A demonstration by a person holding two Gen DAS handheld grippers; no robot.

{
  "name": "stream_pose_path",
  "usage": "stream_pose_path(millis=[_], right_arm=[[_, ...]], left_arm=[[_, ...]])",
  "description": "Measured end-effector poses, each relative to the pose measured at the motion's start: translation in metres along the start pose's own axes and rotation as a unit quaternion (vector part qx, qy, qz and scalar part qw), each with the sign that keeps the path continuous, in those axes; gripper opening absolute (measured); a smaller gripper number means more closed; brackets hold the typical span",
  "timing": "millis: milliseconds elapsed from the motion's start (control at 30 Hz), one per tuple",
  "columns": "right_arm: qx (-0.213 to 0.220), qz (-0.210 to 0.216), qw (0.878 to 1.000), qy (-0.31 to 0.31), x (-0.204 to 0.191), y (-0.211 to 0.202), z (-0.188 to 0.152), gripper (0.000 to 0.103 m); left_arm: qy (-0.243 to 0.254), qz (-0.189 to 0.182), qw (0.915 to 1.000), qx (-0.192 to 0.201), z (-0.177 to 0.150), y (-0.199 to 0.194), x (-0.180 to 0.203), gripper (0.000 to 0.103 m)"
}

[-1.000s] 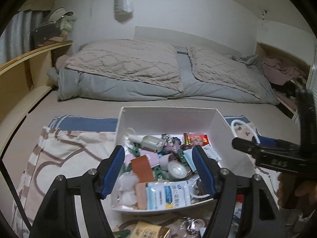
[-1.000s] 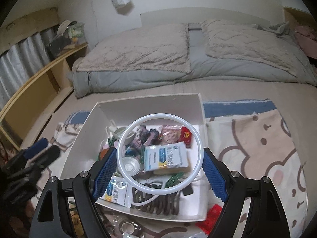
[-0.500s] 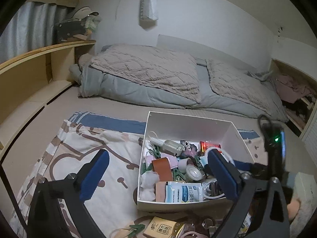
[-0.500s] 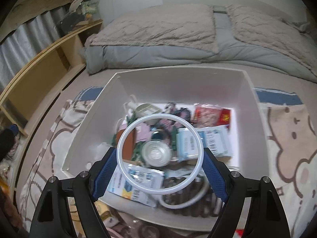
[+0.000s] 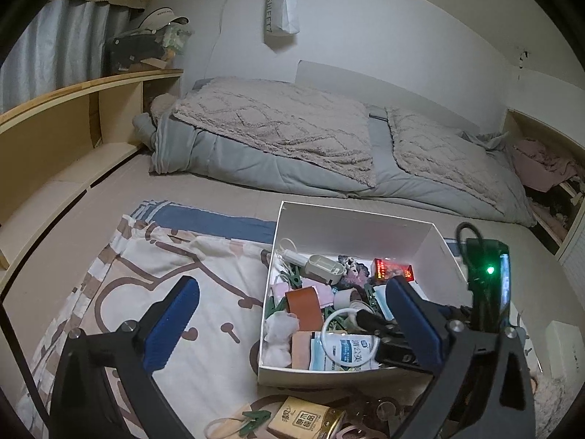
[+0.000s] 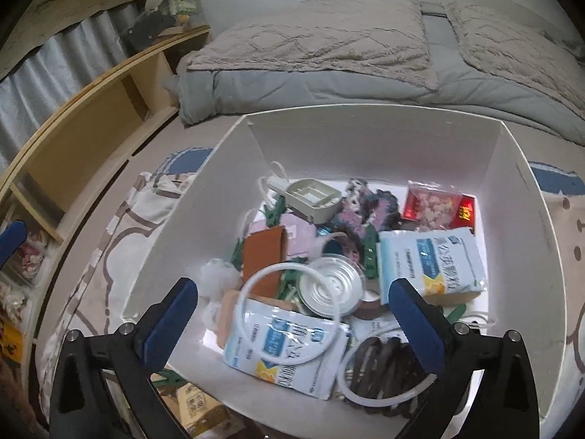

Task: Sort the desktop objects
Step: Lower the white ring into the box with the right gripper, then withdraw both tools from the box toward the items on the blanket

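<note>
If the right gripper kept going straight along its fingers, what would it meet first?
Probably the white ring, lying loose on the blue-and-white packet inside the white box. The right gripper, jaws just opened and empty, points down at that pile. Depth is unclear, so the clear round lid beside it might come first.

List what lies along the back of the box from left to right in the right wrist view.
White plug → beige plastic case → purple patterned piece → red snack packet, all inside the white box.
</note>
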State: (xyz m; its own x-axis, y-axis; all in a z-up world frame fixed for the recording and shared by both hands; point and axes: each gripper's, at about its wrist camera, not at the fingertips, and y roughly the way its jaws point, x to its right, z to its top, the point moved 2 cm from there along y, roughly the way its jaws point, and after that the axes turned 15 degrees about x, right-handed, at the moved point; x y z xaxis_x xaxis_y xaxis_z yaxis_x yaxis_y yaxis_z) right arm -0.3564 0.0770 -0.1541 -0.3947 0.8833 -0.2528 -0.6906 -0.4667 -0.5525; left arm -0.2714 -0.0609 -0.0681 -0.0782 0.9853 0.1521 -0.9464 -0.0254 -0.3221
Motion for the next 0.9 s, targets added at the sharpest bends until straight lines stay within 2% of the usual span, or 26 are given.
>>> stream_pose_path(millis=[367,600,900], right_arm=[[0.031,-0.005,0.999,0.024,0.009,-0.026,0.007,0.103],[0.049,-0.008,0.999,0.007,0.003,-0.051,0.013,0.103],[0.082,-0.043,0.996,0.001,0.016,-0.094,0.022,0.103]], left_arm=[[-0.004,0.003,1.0000,0.008,0.002,-0.006,0.001,0.103],[-0.008,0.004,0.9997,0.022,0.008,-0.017,0.002,0.103],[-0.002,-0.001,0.9995,0.030,0.014,-0.036,0.008,0.103]])
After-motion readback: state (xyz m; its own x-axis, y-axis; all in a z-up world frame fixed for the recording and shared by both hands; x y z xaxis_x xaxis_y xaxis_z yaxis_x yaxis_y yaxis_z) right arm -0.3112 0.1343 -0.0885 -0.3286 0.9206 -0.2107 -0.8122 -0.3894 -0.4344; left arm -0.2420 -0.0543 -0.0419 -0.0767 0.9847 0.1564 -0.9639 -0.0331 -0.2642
